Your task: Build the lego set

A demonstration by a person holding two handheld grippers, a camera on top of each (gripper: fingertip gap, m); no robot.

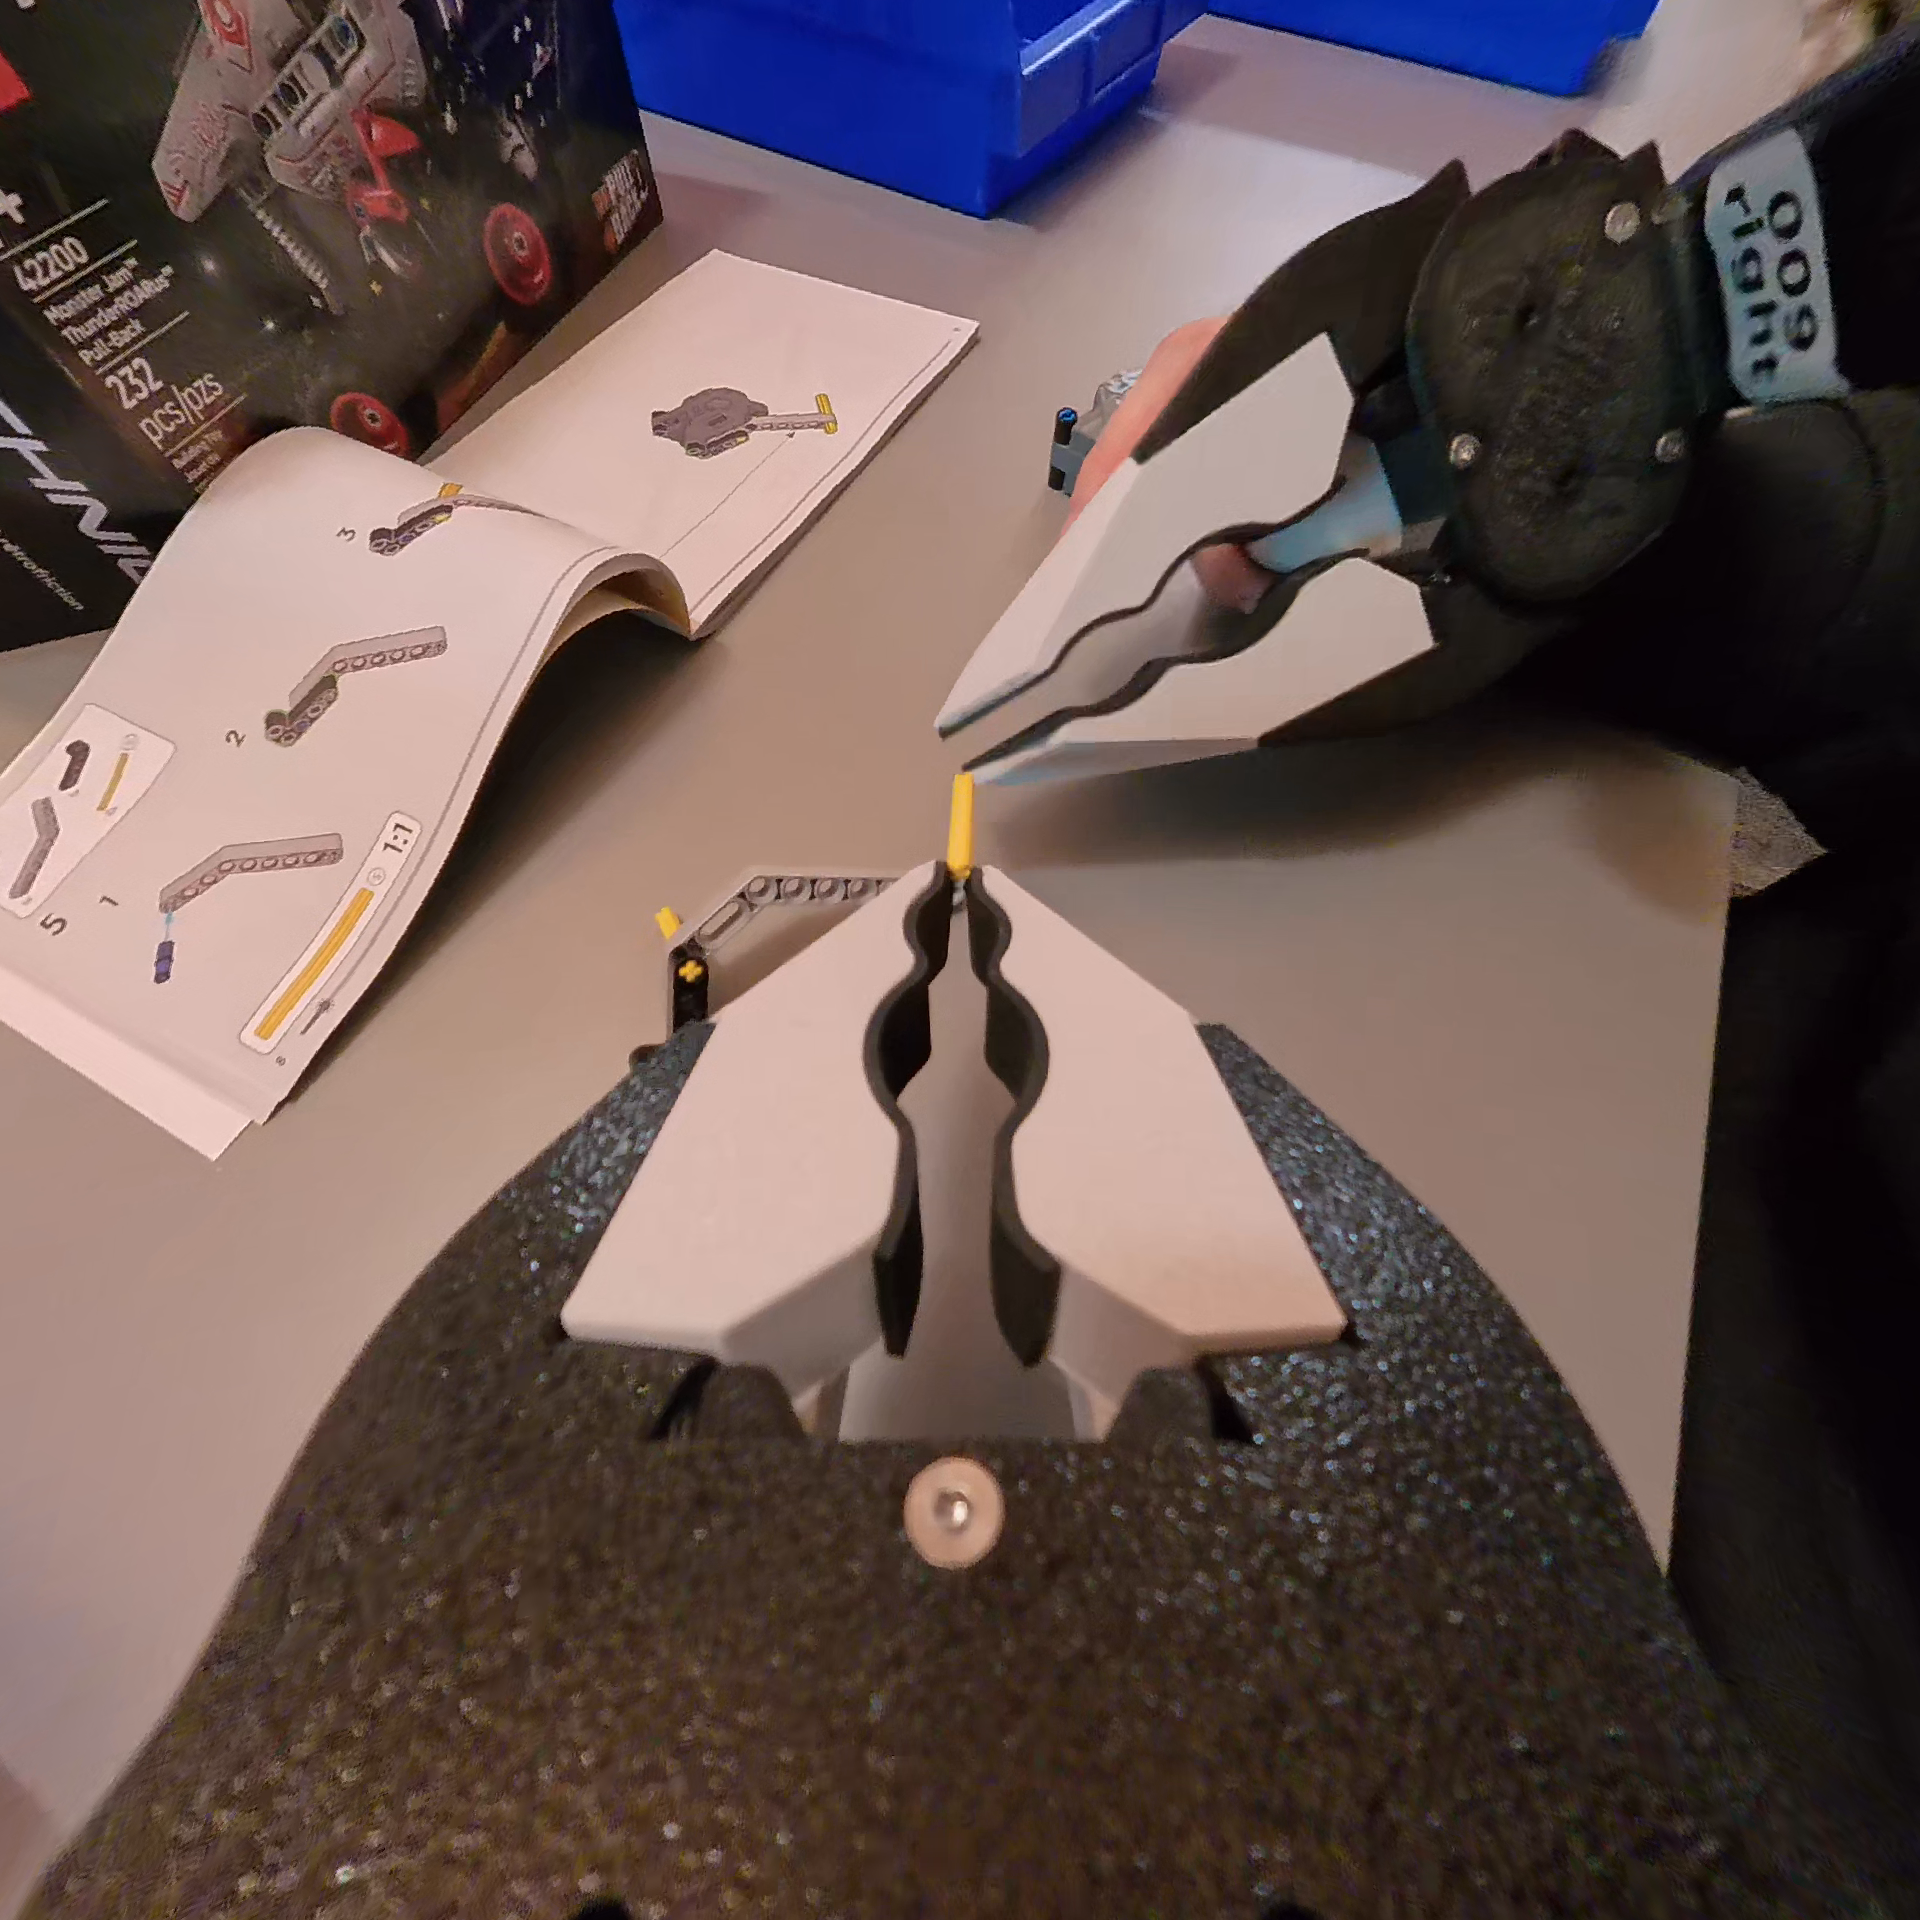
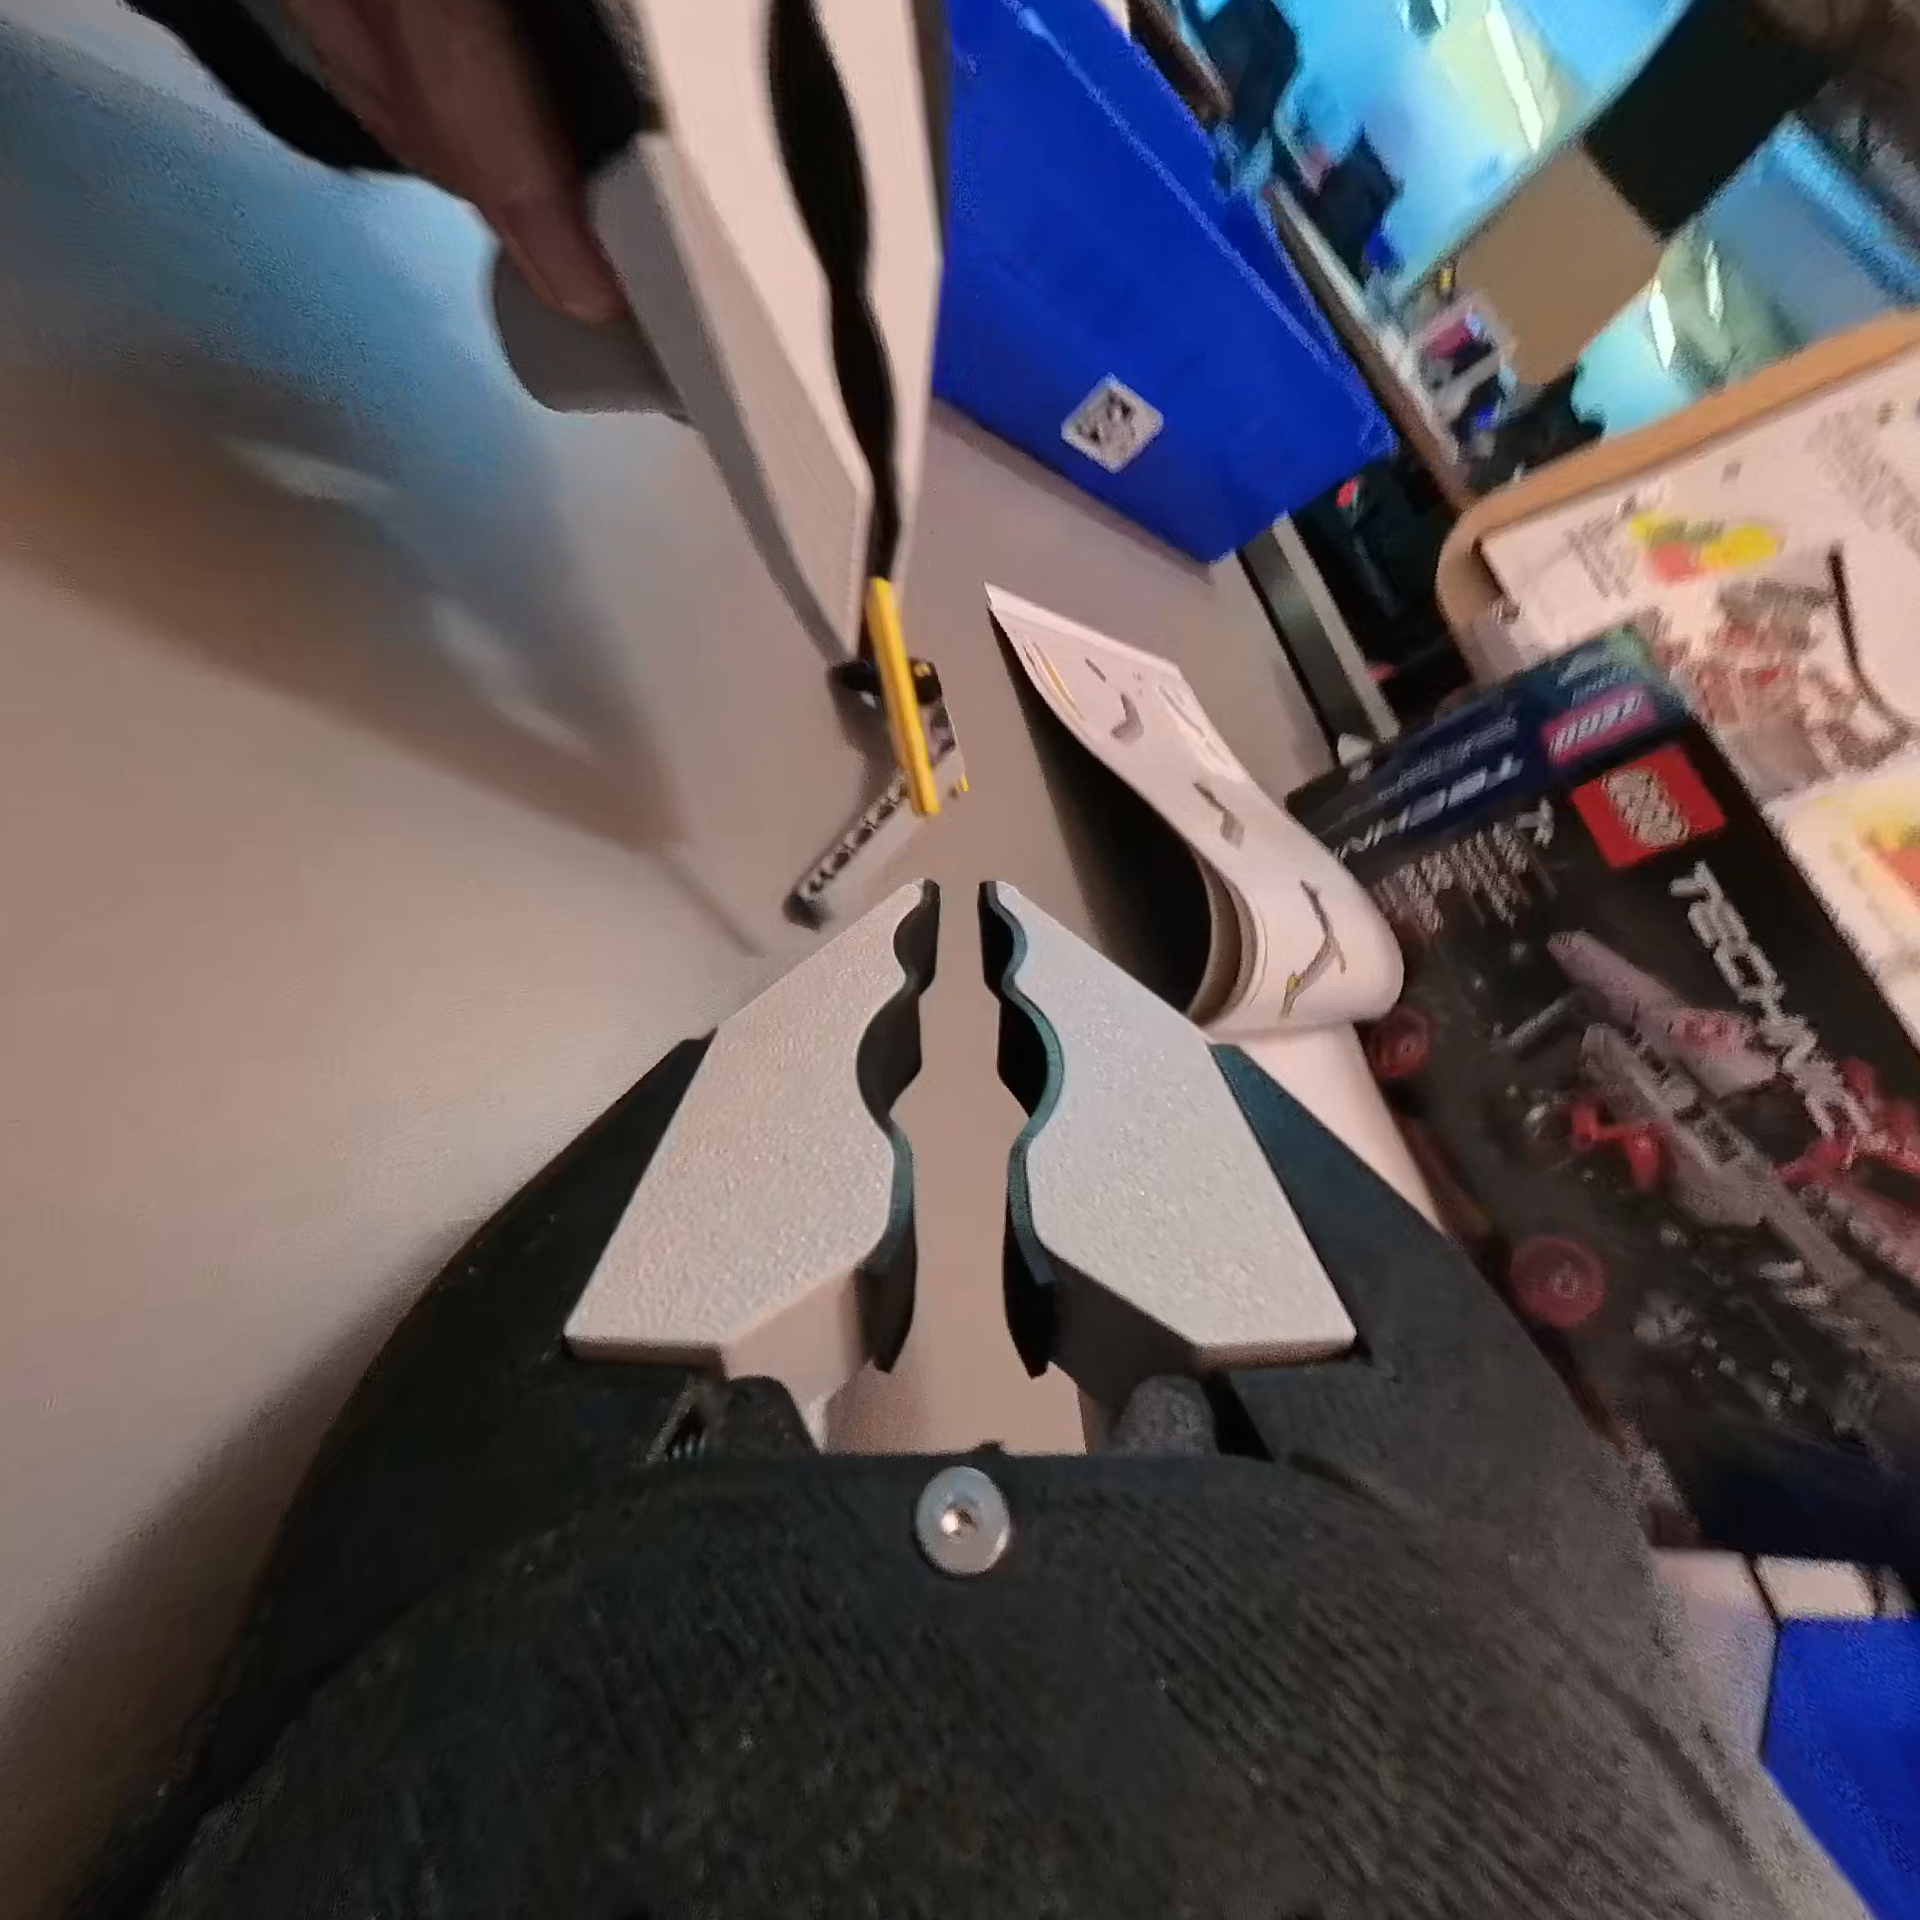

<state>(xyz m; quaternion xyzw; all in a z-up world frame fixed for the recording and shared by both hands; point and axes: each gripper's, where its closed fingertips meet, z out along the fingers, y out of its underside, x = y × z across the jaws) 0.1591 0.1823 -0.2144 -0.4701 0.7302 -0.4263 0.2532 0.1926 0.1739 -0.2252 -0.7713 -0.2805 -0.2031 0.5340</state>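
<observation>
- My left gripper [image 1: 958, 881] is clamped on a thin yellow axle [image 1: 961, 821], which pokes out past the tips, above the table [image 1: 468, 1195].
- My right gripper [image 2: 958, 889] has its jaws slightly apart with nothing between them; its tips sit just beside the axle's free end.
- A grey lego beam [image 1: 800, 894] lies mostly hidden behind my left fingers.
- The right wrist view is heavily blurred.
- The open instruction booklet [image 1: 343, 727] shows printed steps; the set's box [image 1: 312, 208], cut off, bears printing; my right gripper carries a label.

blue bins [image 1: 935, 94] at the back of the grey table [image 1: 1351, 1039]
</observation>
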